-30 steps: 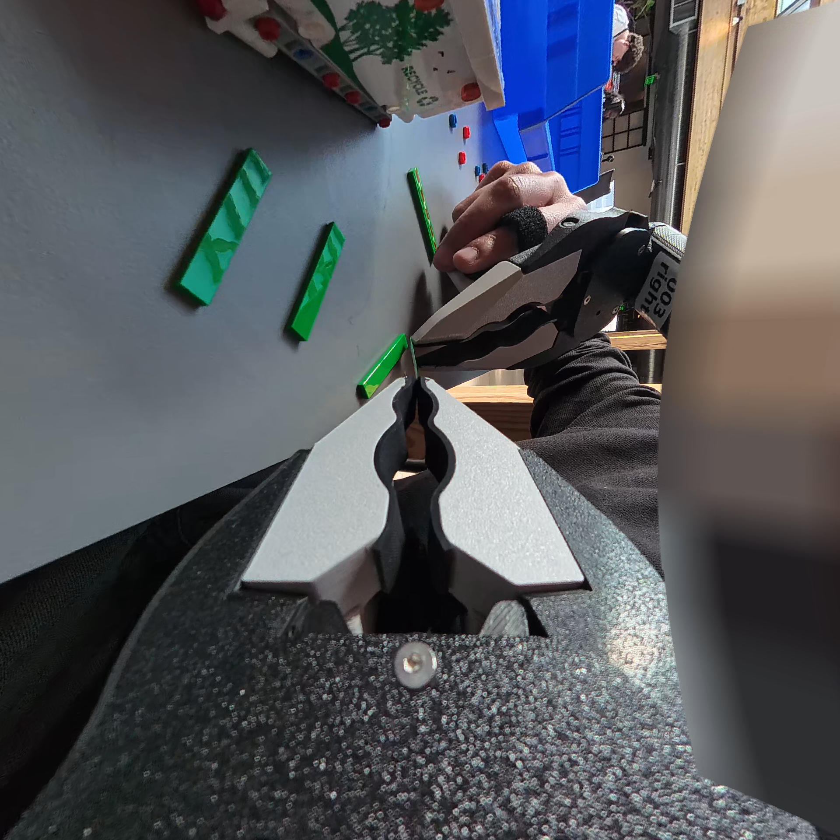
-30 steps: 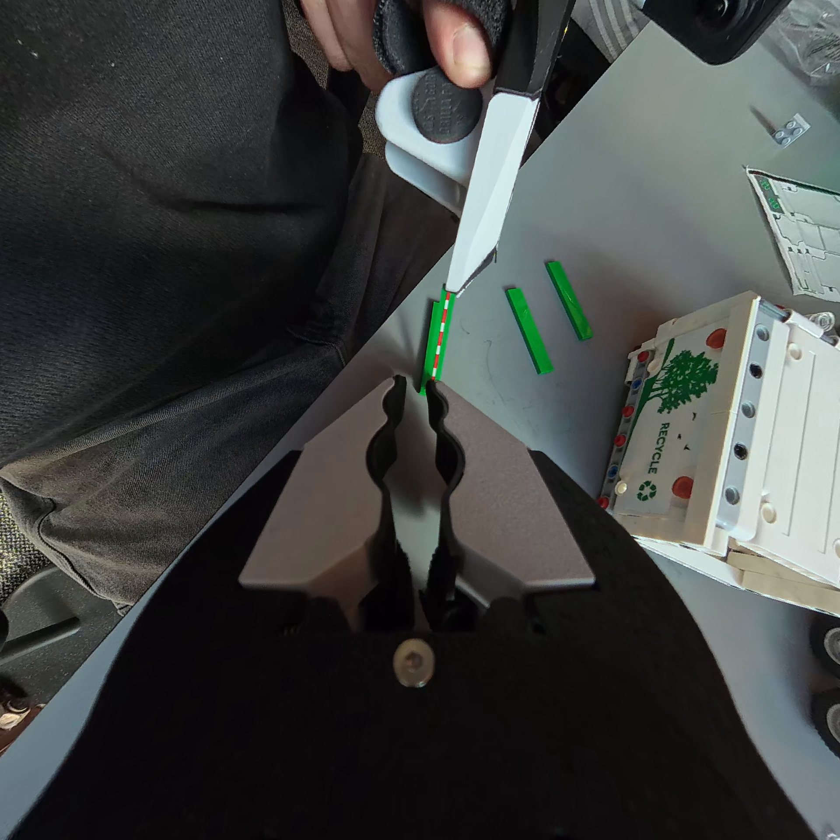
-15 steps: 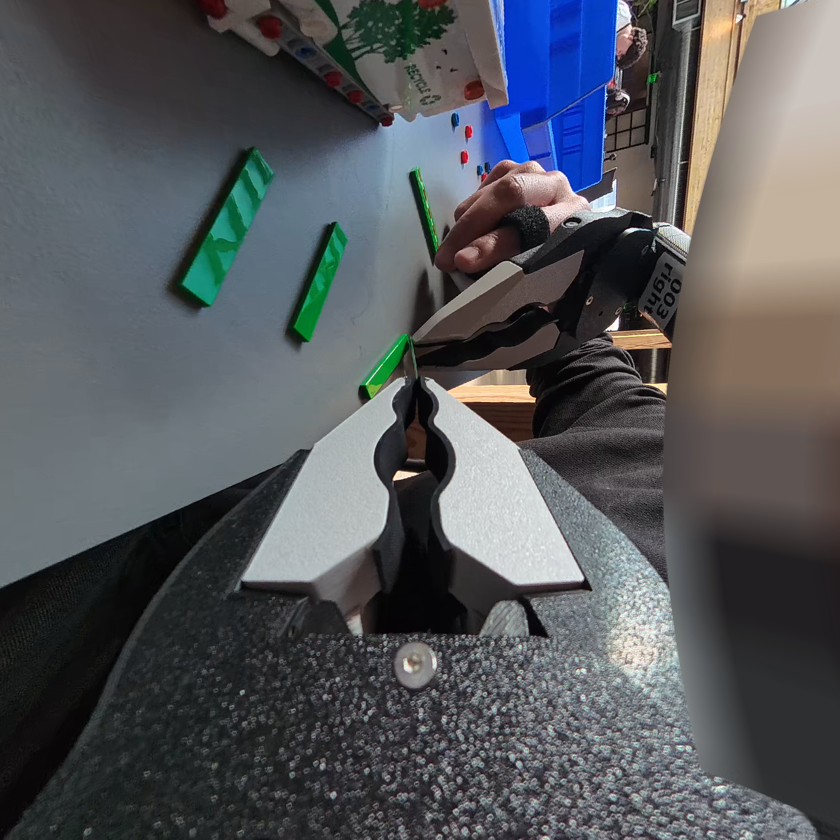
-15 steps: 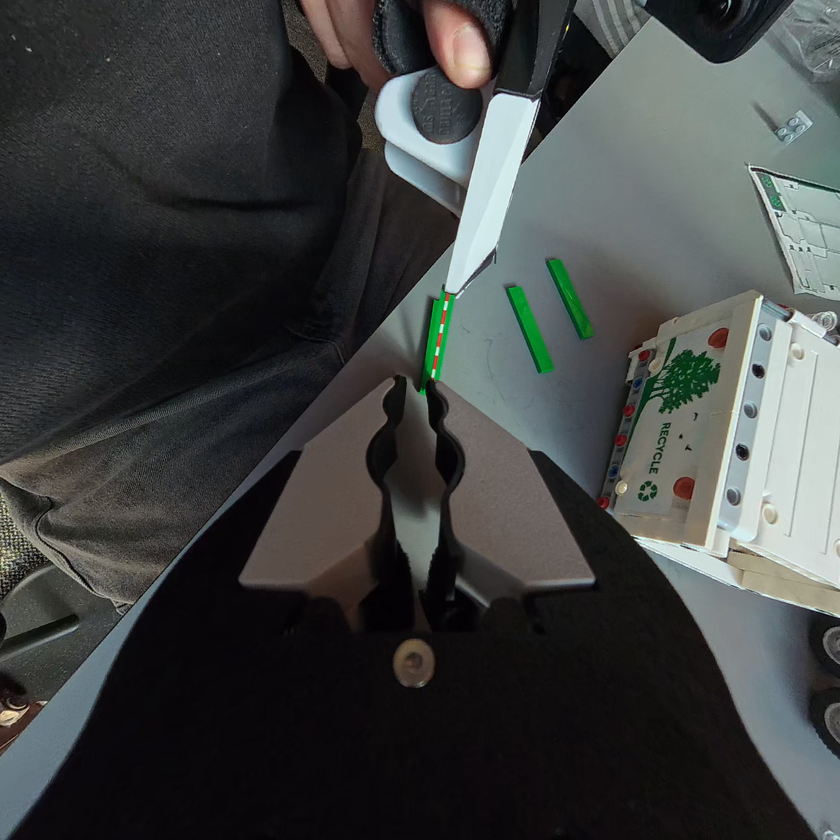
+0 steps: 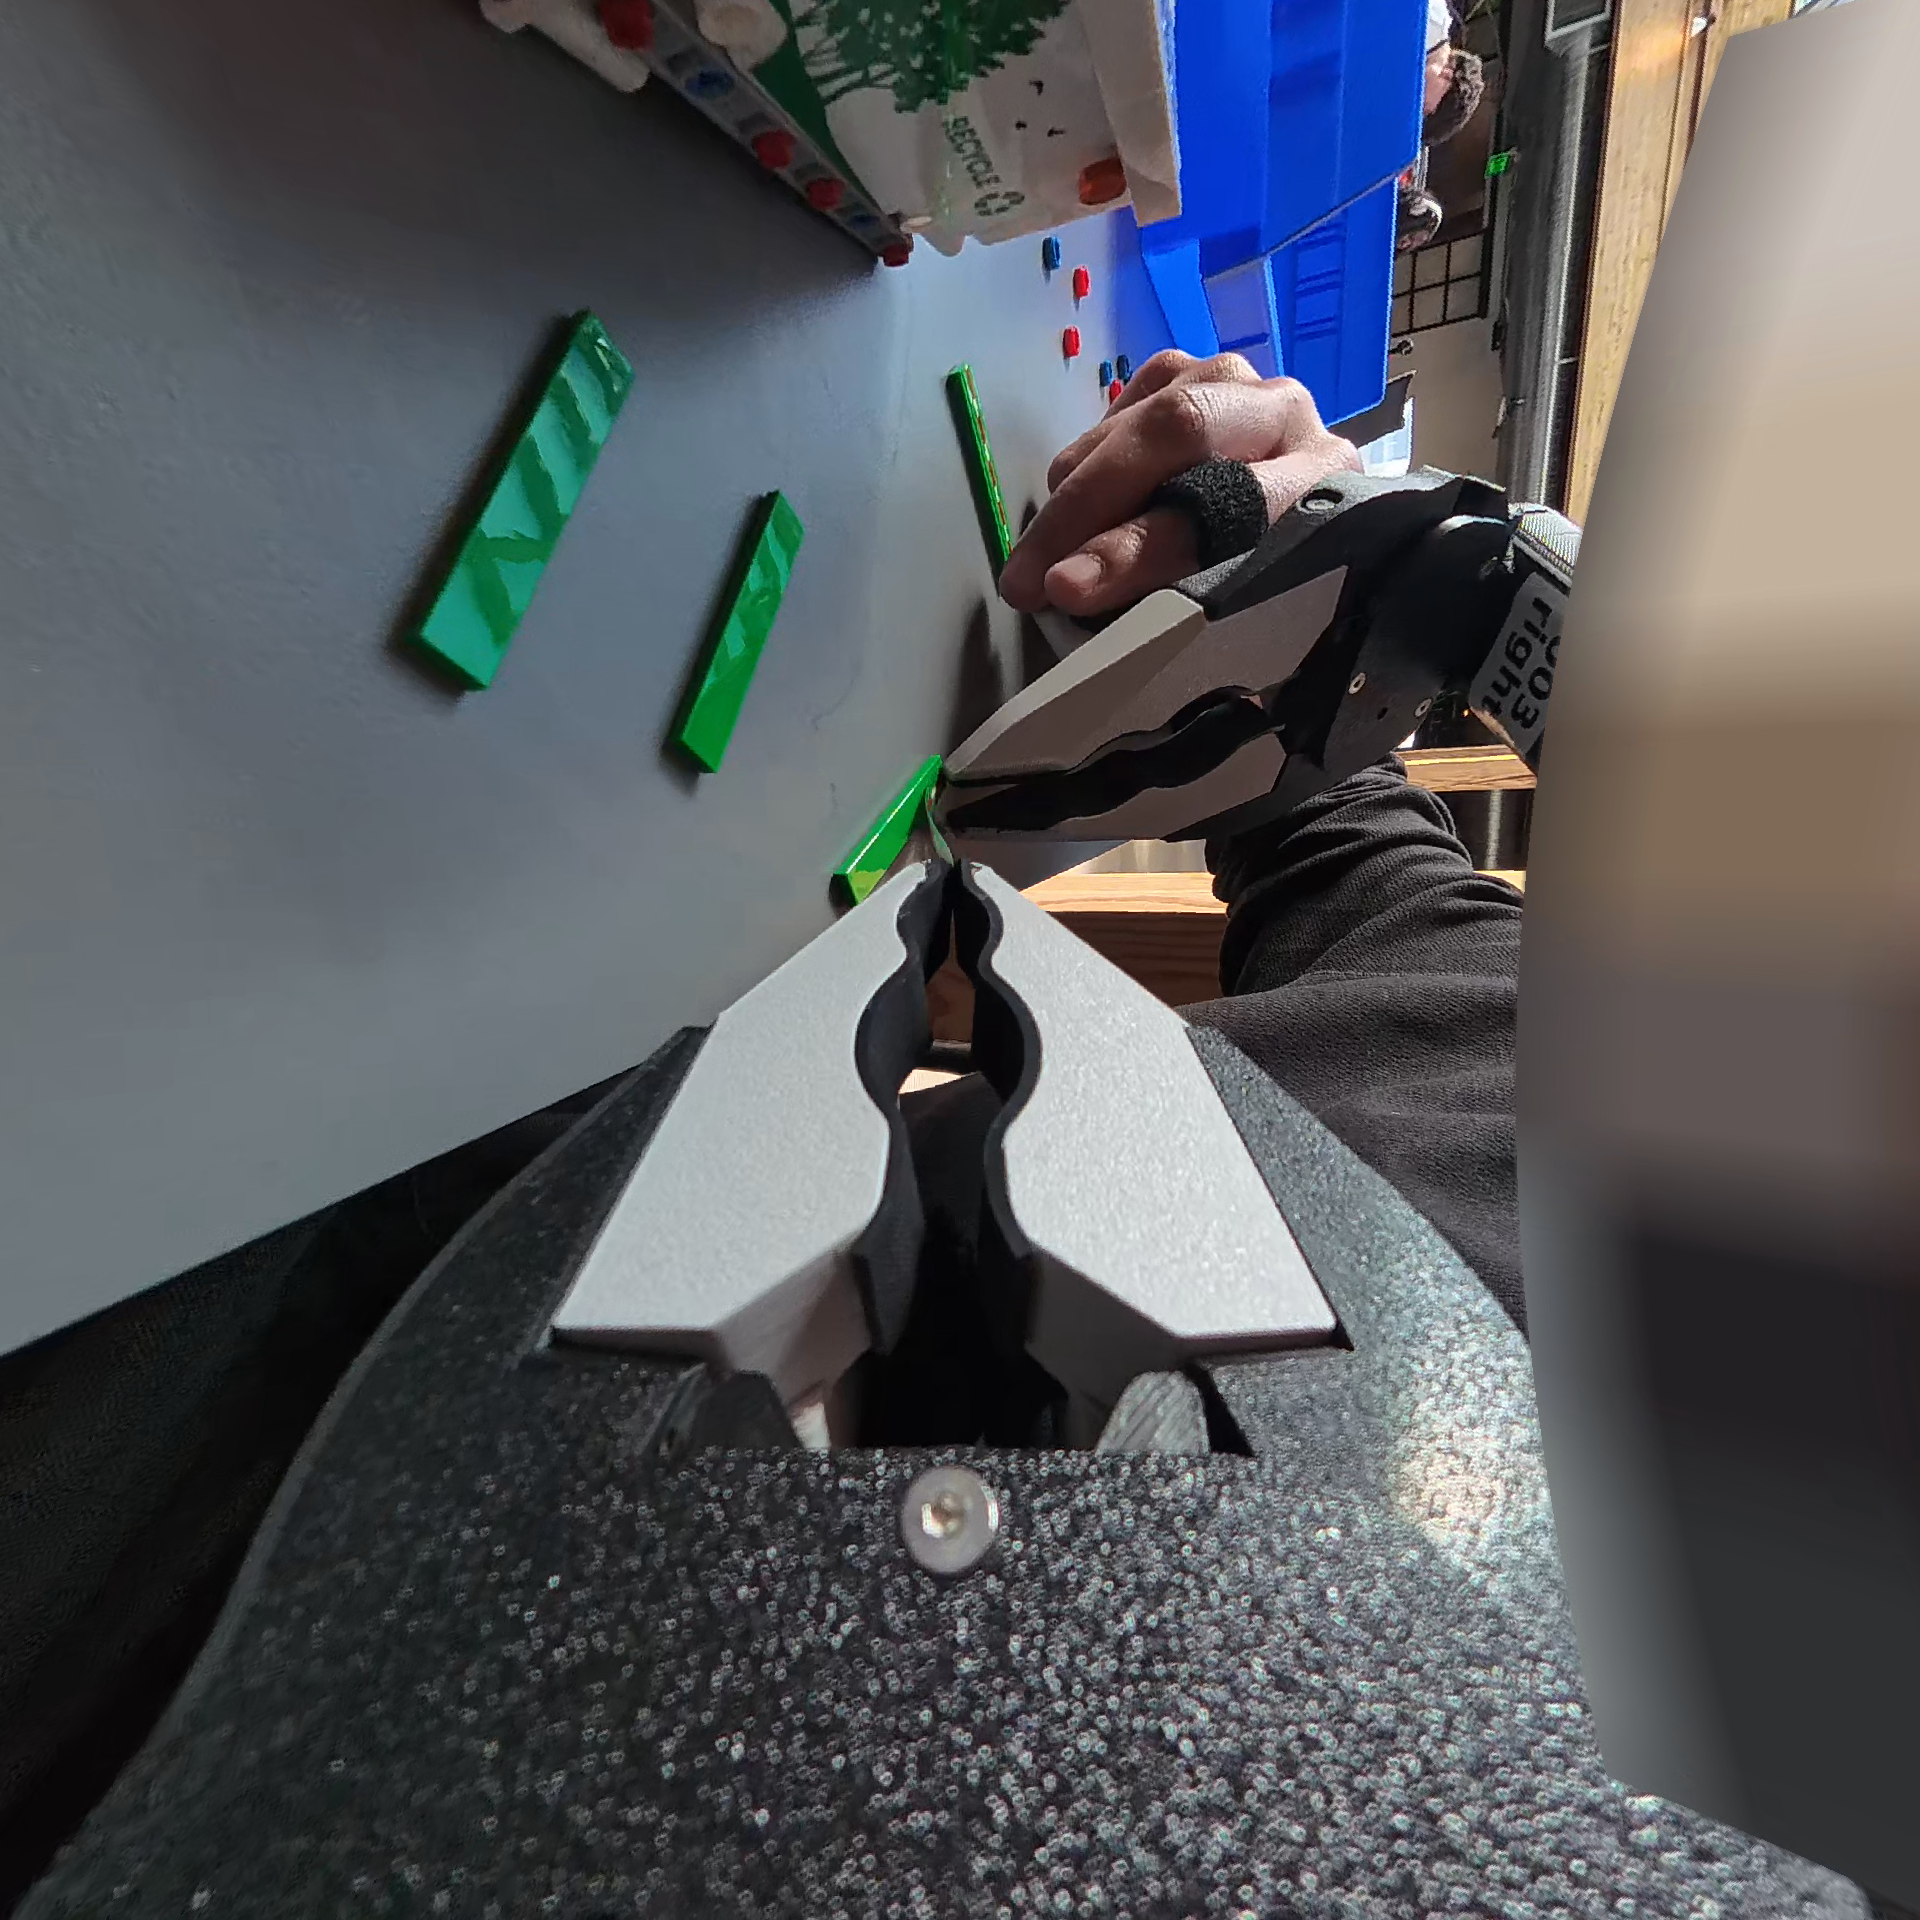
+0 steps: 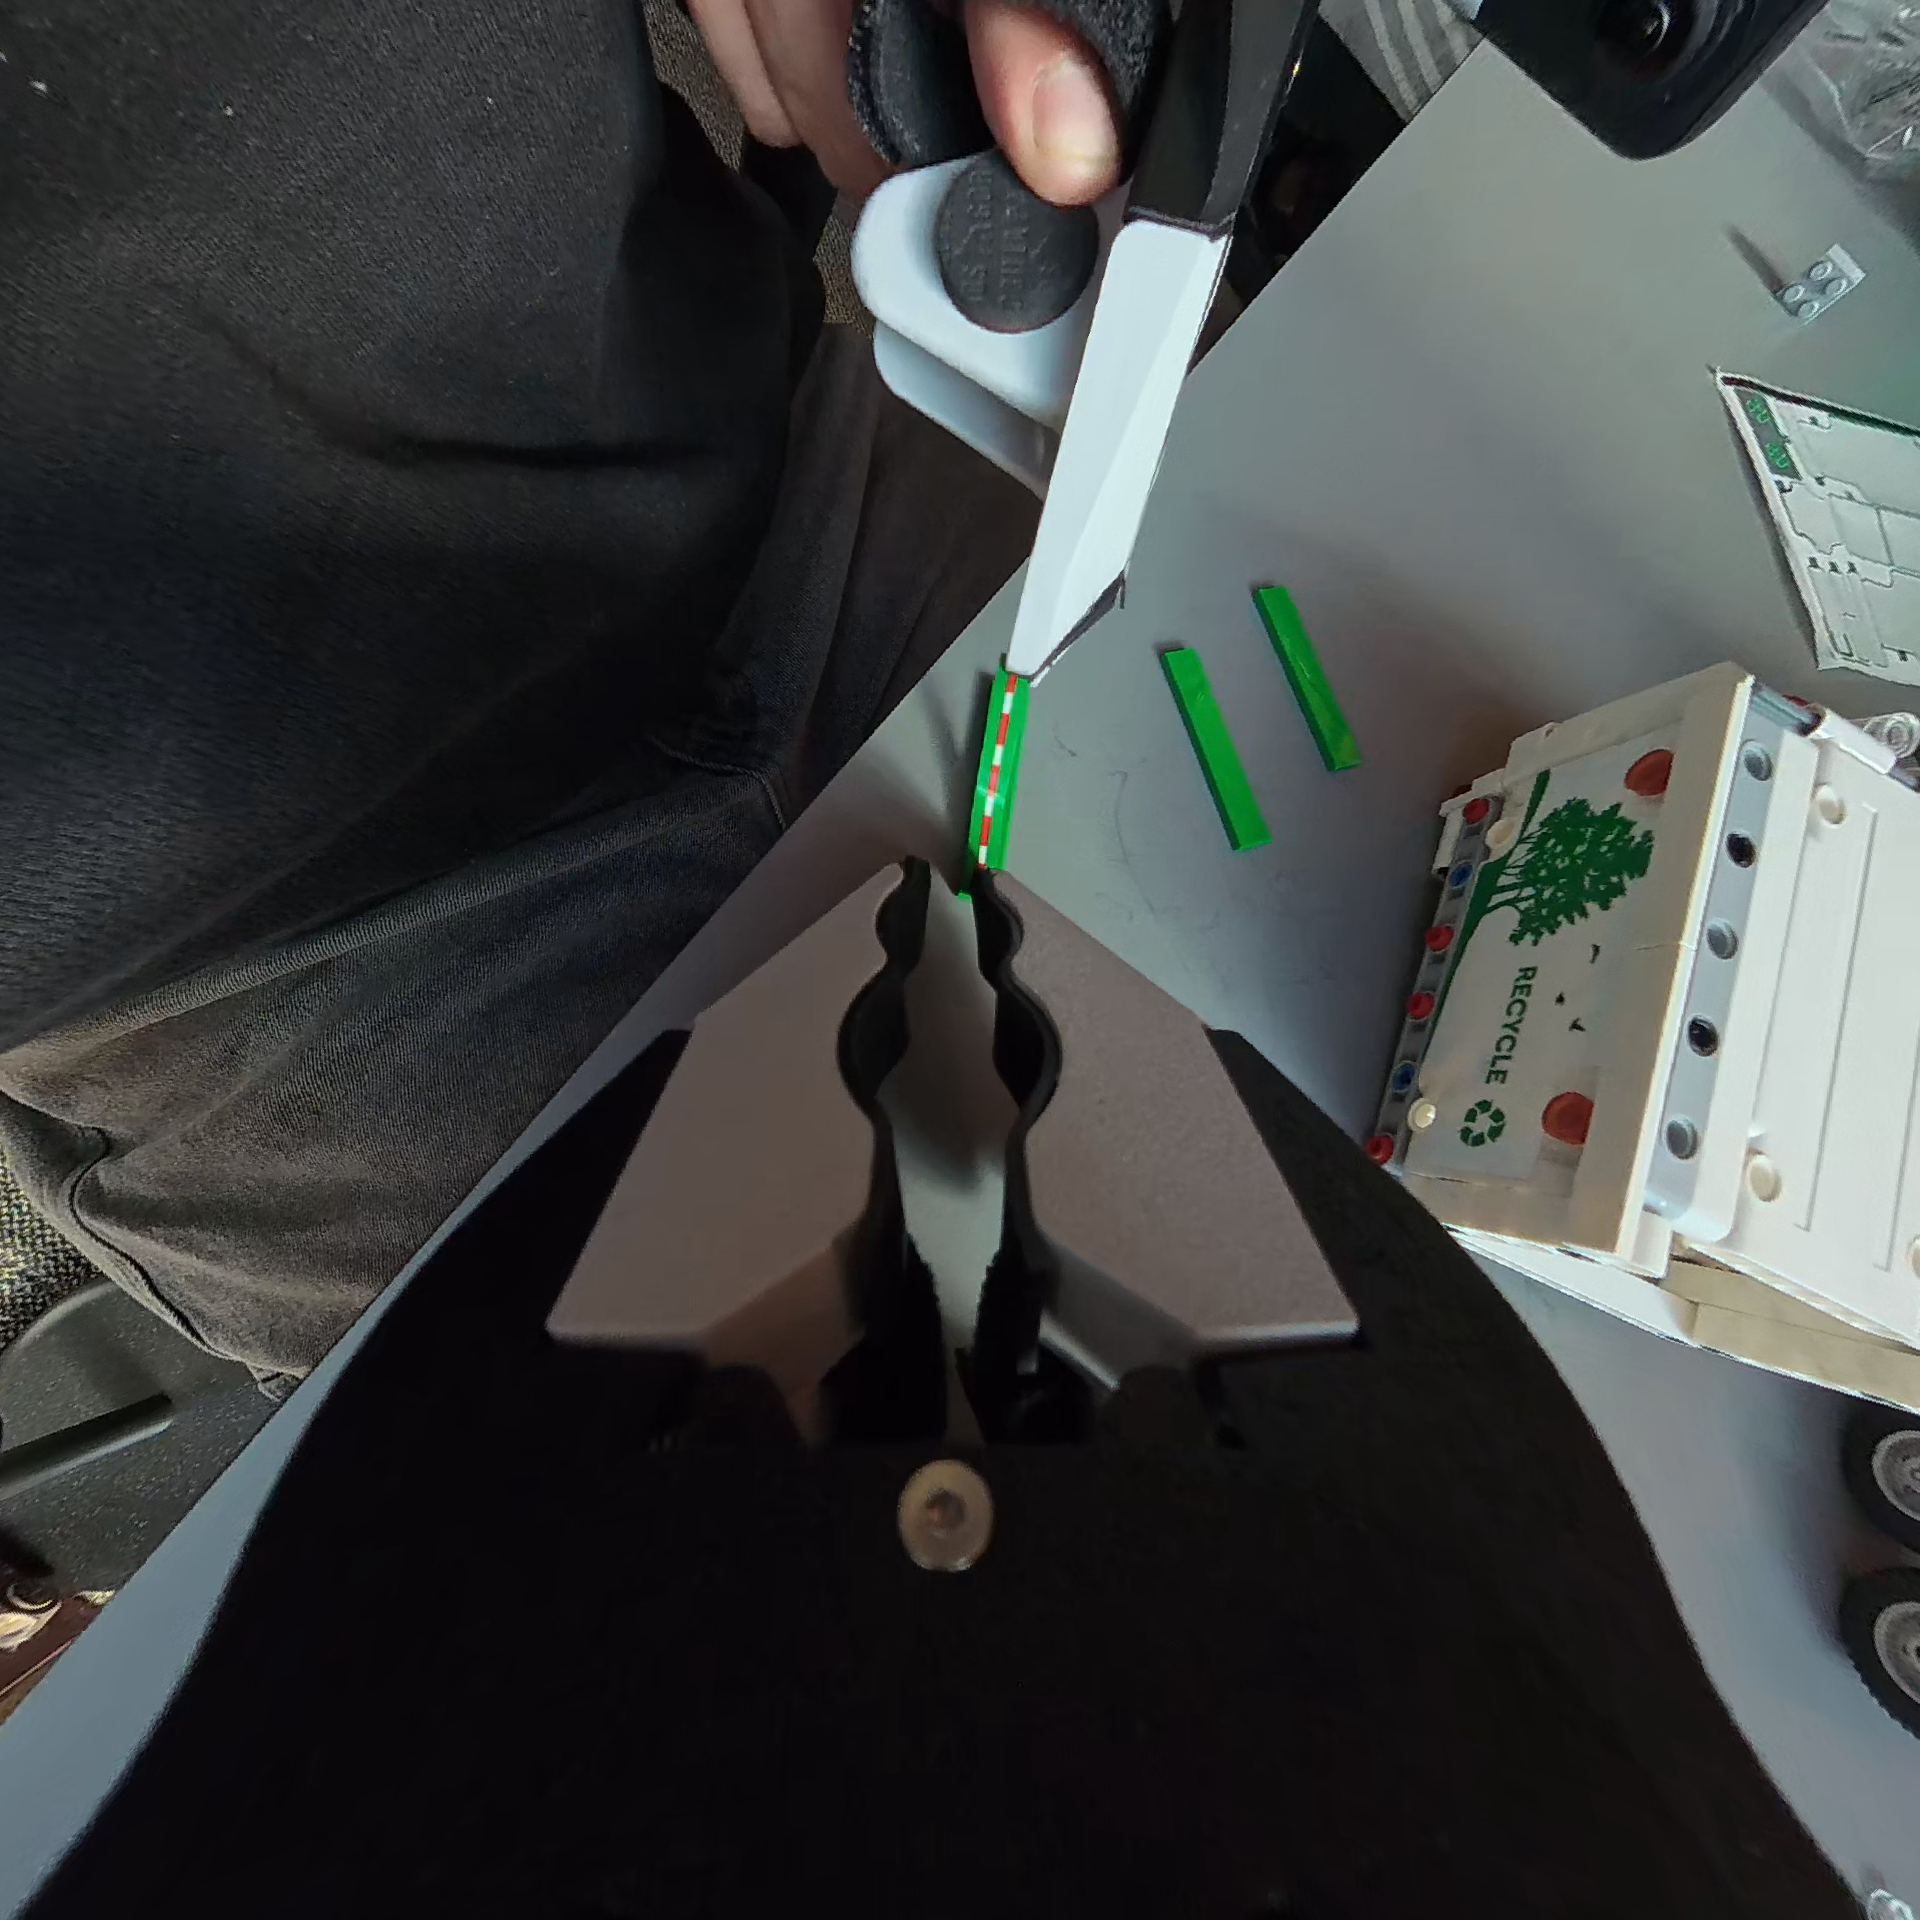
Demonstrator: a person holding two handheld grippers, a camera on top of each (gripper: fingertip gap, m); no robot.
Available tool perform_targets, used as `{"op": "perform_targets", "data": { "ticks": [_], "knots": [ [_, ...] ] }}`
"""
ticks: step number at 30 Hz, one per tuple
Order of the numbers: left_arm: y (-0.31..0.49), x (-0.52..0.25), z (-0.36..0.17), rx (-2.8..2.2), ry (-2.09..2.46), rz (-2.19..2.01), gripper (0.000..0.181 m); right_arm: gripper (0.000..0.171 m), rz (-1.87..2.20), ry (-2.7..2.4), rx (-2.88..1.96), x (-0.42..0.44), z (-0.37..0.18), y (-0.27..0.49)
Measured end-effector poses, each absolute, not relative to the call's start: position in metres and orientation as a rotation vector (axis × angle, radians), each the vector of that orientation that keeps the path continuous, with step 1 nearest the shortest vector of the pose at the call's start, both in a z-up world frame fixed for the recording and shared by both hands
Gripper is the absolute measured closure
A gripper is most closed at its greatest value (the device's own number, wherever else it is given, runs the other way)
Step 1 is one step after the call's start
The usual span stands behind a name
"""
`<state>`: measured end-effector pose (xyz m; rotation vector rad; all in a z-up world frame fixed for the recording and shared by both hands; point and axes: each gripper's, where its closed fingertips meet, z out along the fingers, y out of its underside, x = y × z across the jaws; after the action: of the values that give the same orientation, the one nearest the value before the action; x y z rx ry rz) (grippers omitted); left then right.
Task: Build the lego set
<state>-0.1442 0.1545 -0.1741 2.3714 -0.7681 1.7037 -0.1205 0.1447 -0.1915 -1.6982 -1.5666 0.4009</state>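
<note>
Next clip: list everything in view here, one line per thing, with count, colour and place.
Flat green lego tile with red-white striped sticker: one, at the table's near edge, between both tongs' tips.
Plain flat green lego tiles: two, side by side on the grey table.
Fourth green strip: one, farther along the table.
White lego truck body with green tree print: one, on its side.
Blue plastic bin: one, behind the truck.
Small red and blue studs: several, near the bin.
Paper sheet: one, table's far side.
Left tongs: nearly shut.
Right tongs: slightly open.
</note>
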Motion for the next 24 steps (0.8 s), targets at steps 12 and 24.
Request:
{"op": "perform_targets", "data": {
  "ticks": [12,24],
  "knots": [
    [0.1594,-0.1448,-0.1765,2.407,-0.843,1.675,0.181,0.164,0.394,-1.565,-1.699,-0.1205,-0.1916,0.1453],
    [0.1638,-0.1461,-0.1837,2.473,-1.105,1.565,0.181,0.165,0.361,-1.570,-1.684,-0.1209,-0.1920,0.1462]
  ]
}}
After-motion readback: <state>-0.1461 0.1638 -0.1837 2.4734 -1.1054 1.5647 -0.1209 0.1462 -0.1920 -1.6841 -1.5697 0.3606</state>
